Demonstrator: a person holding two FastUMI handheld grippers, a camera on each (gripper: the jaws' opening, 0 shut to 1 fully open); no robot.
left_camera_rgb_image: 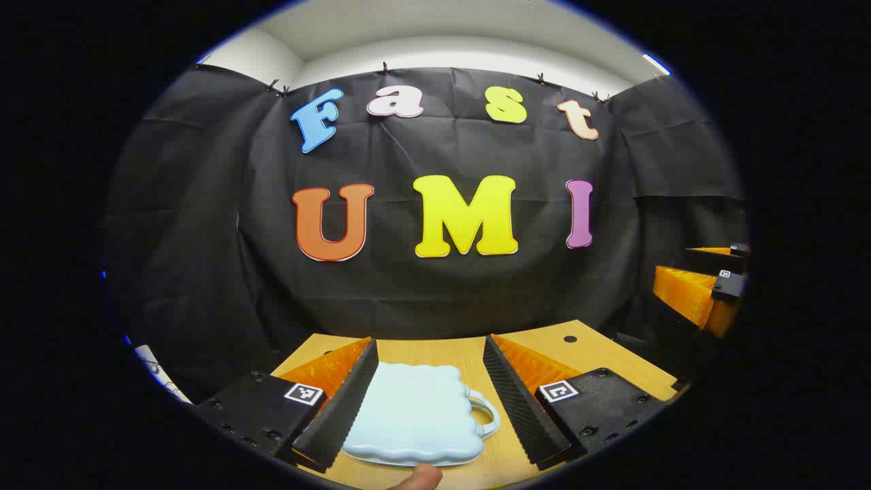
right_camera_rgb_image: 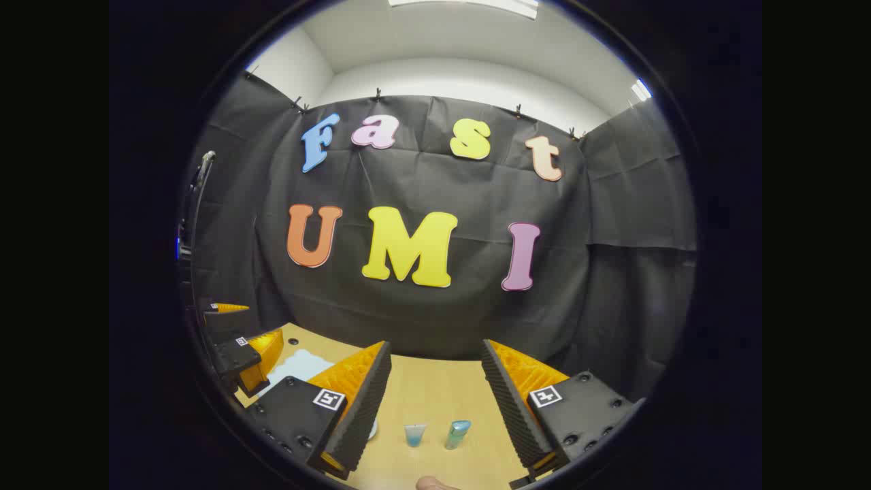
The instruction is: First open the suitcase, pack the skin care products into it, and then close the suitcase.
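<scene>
A small pale blue suitcase (left_camera_rgb_image: 415, 415) with a scalloped edge and a handle on its right side lies flat and closed on the wooden table (left_camera_rgb_image: 435, 350). My left gripper (left_camera_rgb_image: 430, 398) hangs open above it, its fingers wide apart on either side. Part of the suitcase (right_camera_rgb_image: 296, 367) is also in the right gripper view, at the left. My right gripper (right_camera_rgb_image: 435, 398) is open over the table. Below it stand two skin care products: a small blue tube (right_camera_rgb_image: 414, 434) and a teal bottle (right_camera_rgb_image: 458, 433). Neither gripper touches anything.
The other gripper (left_camera_rgb_image: 704, 289) shows at the right edge of the left gripper view, and the left one (right_camera_rgb_image: 245, 350) at the left of the right gripper view. A fingertip (left_camera_rgb_image: 418, 478) pokes in at the bottom. Black cloth walls close the table's far side.
</scene>
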